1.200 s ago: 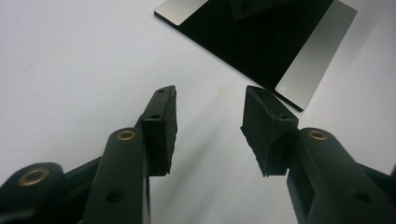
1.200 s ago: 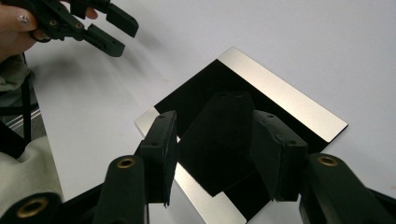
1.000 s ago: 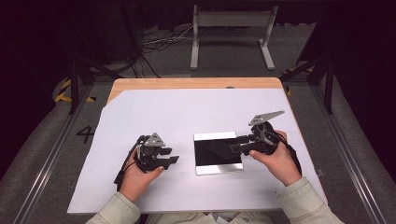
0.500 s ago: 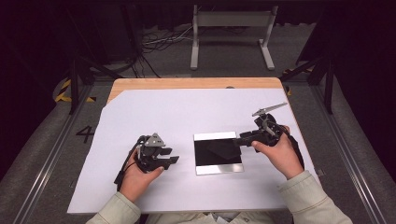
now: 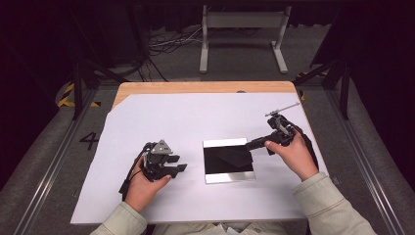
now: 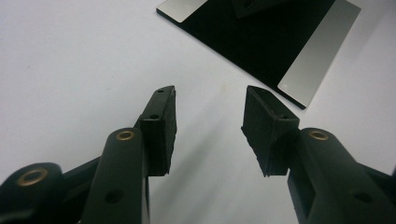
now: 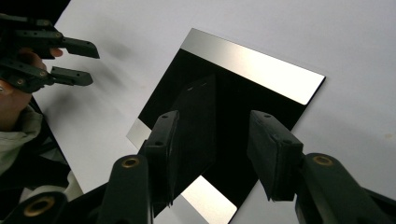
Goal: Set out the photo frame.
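A square glossy black plate [image 5: 228, 166] with a silver strip along its near and far edges lies flat on the white sheet [image 5: 195, 122]. My right gripper [image 5: 248, 145] reaches in from the right, with its tips over the plate's far right part. In the right gripper view the right gripper [image 7: 215, 116] is open. Its jaws have just been closing a little, with nothing between them. A dim shape on the plate [image 7: 266, 102] looks like a jaw's reflection. My left gripper [image 5: 181, 163] rests left of the plate, open and empty. In the left gripper view the left gripper [image 6: 210, 91] points toward the plate [image 6: 280, 42].
The white sheet covers a wooden table whose bare edge [image 5: 195, 87] shows at the far side. Beyond it a white metal stand [image 5: 242, 22] and cables [image 5: 166, 44] sit on the floor. Metal rails [image 5: 49, 166] run along both sides. The left gripper [image 7: 91, 63] shows far off in the right gripper view.
My right hand has shifted to the right and slightly away from me, with the gripper tips still at the plate's right part. Its jaws have narrowed a little. The left gripper has stayed still.
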`<state>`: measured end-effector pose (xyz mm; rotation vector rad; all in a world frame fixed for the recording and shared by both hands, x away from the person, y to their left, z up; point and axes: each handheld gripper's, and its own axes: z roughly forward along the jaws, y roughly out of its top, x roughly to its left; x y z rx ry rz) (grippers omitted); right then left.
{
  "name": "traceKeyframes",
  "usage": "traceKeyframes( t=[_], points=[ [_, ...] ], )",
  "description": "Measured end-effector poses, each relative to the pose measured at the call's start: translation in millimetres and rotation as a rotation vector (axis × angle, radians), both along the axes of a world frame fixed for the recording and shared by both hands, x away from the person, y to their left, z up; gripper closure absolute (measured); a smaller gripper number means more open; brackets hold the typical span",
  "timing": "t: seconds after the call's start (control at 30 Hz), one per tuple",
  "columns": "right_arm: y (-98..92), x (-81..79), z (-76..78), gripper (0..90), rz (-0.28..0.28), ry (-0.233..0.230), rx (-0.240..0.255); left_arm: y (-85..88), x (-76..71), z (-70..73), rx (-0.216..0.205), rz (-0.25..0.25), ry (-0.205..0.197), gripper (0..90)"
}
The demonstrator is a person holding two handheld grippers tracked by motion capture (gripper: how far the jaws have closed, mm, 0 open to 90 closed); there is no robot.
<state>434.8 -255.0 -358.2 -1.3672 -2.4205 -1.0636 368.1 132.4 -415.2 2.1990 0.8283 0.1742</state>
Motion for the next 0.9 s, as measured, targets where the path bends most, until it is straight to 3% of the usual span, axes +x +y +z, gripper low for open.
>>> traceKeyframes(
  t=[0.13,0.47,0.9],
  points=[
    [-5.3,4.7,-0.9,55.6,-0.02,0.03,0.025,-0.1,0.4,-0.4,0.002,-0.001,0.0,55.0],
    [-3.2,7.5,-6.6,56.1,-0.029,0.065,0.011,-0.1,0.4,-0.6,0.004,0.0,-0.002,54.9],
    [4.1,4.9,-19.2,57.3,-0.067,0.176,0.06,-0.3,0.4,-0.9,0.007,0.0,-0.005,54.8]
  ],
)
